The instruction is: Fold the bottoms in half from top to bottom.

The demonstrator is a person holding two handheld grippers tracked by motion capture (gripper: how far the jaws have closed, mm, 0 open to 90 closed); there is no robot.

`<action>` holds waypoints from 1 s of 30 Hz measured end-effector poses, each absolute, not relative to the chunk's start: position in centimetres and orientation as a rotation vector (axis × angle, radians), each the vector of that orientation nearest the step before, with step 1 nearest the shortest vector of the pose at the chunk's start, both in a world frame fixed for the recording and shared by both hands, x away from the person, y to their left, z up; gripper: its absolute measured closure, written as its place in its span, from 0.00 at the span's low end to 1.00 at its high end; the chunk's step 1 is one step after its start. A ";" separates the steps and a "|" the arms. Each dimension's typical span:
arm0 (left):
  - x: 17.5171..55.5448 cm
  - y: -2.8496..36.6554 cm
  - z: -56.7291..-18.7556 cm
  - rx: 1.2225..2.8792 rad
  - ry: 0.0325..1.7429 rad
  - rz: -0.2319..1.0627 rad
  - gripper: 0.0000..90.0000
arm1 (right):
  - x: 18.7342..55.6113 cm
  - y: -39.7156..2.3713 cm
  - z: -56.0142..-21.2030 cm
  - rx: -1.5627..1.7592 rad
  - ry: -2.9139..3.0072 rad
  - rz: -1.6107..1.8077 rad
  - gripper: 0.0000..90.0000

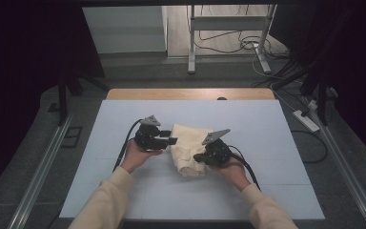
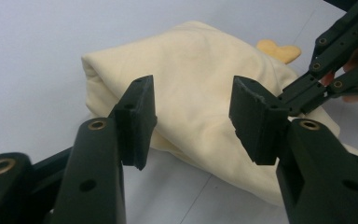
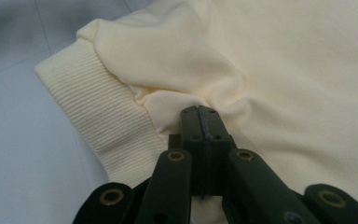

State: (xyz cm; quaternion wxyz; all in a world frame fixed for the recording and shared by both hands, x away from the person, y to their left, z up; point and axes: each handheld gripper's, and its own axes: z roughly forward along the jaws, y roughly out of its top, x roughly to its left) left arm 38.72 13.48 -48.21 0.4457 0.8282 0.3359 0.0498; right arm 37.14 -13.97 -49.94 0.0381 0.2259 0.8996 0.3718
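Folded cream-yellow knit garment (image 1: 189, 149) lay bunched near the middle of the pale blue-white table mat (image 1: 124, 191), between both hands. Right black two-jaw gripper (image 3: 200, 114) was pressed together on a pinch of cloth, just beside the ribbed cuff band (image 3: 103, 122); seen also at the bundle's near right edge (image 1: 201, 158). Left black two-jaw gripper (image 2: 193, 119) hovered at the garment's left fold, jaws apart, nothing clamped, fabric behind the gap; seen also at the bundle's far left (image 1: 171, 140).
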 end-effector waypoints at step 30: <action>33.4 16.7 -49.4 2.055 0.852 0.127 0.37 | 34.9 -22.6 -49.2 0.867 2.573 1.124 0.79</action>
